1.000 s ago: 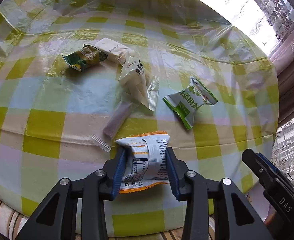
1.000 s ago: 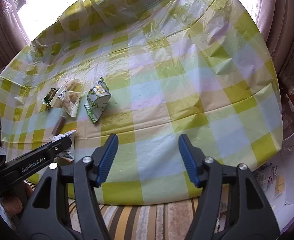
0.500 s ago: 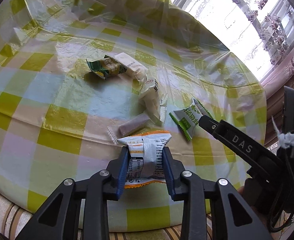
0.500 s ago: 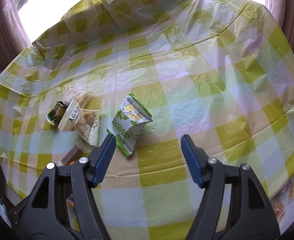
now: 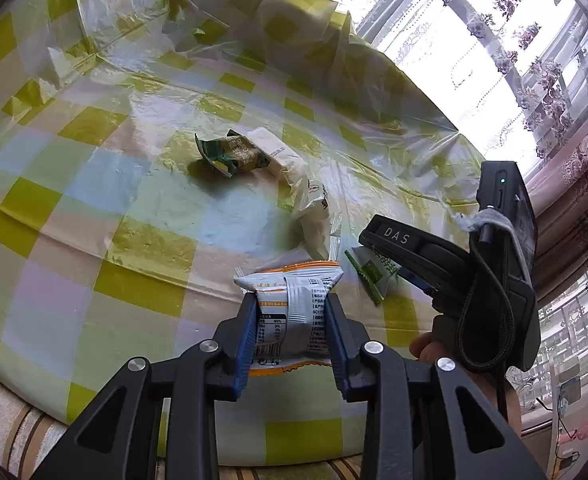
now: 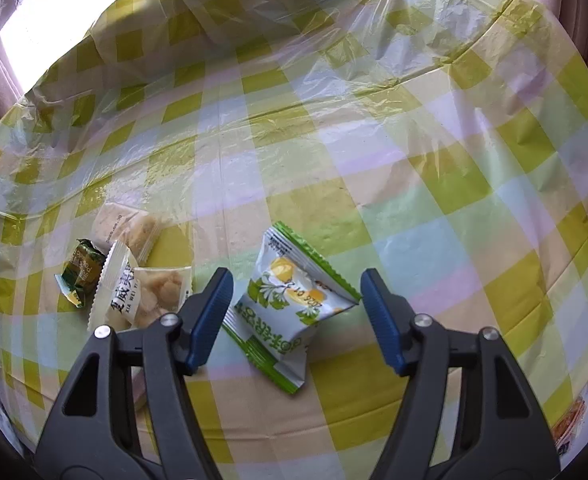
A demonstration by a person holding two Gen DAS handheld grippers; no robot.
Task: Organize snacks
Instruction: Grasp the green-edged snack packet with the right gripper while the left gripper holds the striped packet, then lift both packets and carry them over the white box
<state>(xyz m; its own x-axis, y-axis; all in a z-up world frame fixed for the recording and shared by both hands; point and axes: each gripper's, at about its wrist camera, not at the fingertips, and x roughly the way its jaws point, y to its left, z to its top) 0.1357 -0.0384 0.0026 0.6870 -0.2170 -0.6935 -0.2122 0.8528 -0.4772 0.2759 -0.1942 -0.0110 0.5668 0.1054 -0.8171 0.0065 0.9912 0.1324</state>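
- Snack packets are scattered on a round table covered by a glossy plastic cloth (image 6: 413,152) checked in yellow-green, pale blue and lilac.
- A white foil packet with orange edges and printed nutrition text (image 5: 294,304) is clamped between the blue pads of the left gripper (image 5: 292,320), held above the near part of the table.
- A white and green pillow-shaped packet printed with yellow fruit (image 6: 290,304) lies on the cloth between the fingers of the right gripper (image 6: 294,300); the jaws are closing, but neither pad is pressed on it yet.
- To the left of that packet, in the right wrist view, a clear packet of pale round pieces with a white printed end (image 6: 142,296) is seen, with a small dark green wrapper (image 6: 80,272) touching its left side and a clear packet holding a beige biscuit (image 6: 130,224) just behind.
- In the left wrist view, the right gripper (image 5: 413,252) is seen over the green packet (image 5: 369,272), with a fingertip (image 5: 425,350) of the person's hand visible beneath it.
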